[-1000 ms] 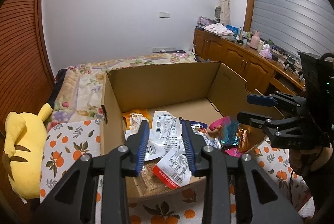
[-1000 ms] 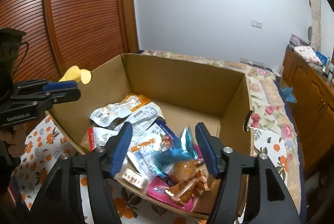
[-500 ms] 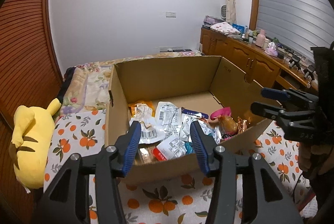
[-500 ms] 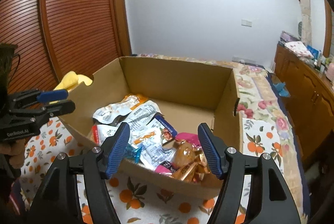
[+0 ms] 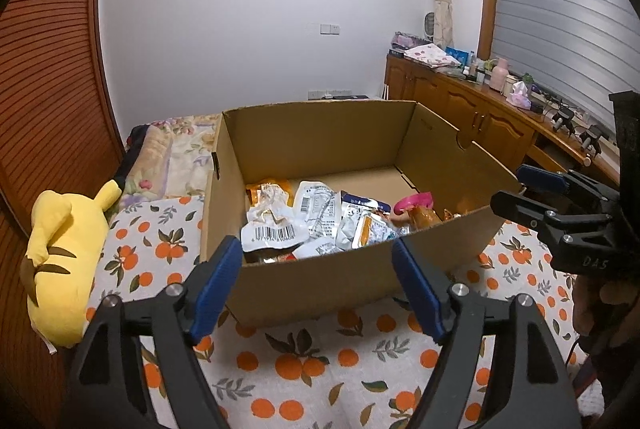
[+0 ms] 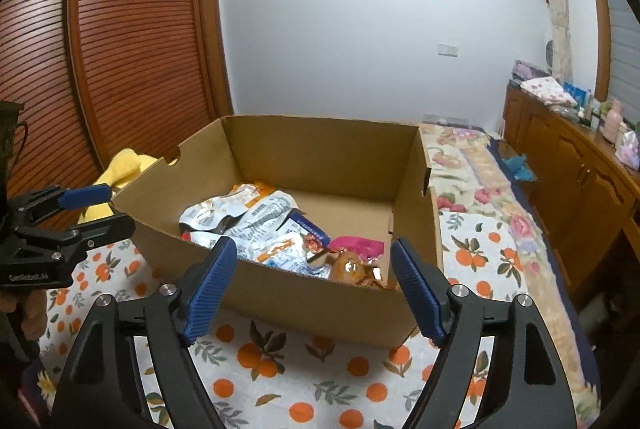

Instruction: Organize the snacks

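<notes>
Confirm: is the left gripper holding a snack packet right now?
No, the left gripper stands open and empty outside the brown cardboard box.

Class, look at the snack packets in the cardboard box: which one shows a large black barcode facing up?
The white packet at the box's near-left corner, by the left gripper; the other packets show smaller print or colour.

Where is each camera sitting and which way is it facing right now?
Left wrist view: rides on the left tool, looking forward and down between its open blue fingers at the cardboard box of snack packets; the right tool and the hand holding it show at the right edge.
Right wrist view: rides on the right tool, looking the same way at the box from its other corner; the left tool shows at the left edge.
Shared: the box, the snacks, the orange-print cloth and the yellow plush toy.
</notes>
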Motion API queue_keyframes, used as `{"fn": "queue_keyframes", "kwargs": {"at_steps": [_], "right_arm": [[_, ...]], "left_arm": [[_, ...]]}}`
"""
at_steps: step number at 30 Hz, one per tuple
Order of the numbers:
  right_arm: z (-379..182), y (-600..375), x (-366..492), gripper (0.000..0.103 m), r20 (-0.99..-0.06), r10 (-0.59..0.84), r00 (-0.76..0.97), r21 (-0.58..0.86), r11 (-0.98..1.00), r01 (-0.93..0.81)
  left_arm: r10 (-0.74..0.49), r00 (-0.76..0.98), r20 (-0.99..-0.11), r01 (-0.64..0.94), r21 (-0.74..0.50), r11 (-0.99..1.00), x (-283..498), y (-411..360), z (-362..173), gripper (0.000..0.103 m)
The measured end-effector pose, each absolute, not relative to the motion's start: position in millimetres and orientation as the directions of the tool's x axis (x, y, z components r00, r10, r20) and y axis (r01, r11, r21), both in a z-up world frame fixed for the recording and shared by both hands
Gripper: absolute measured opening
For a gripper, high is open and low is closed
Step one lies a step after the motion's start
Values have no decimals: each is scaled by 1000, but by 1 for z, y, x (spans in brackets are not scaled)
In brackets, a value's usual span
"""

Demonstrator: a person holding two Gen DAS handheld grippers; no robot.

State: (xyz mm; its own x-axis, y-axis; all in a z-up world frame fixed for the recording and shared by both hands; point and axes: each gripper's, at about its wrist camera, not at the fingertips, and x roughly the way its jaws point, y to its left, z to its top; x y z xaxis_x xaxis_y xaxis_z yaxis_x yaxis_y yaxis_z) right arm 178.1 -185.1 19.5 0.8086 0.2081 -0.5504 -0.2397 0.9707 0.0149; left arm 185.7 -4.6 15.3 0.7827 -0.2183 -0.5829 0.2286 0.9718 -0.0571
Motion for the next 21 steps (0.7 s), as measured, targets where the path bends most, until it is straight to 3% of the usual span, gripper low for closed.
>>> {"fn": "queue_keyframes", "kwargs": {"at_steps": [4,8,21], "right_arm": [[22,-185,172,86,-541,204,816,13,972,-234],[24,-186,168,90,-529,202,824,17,974,-228],[34,-186,154,95,-493,195,848,21,977,-213]], "left_arm": [[-210,795,-570,213,-63,975,180,-3,17,80],[-214,799,-562,207,-77,975,174,0,19,101],[-153,837,-526,175,-7,985,154,-7,28,103]]}}
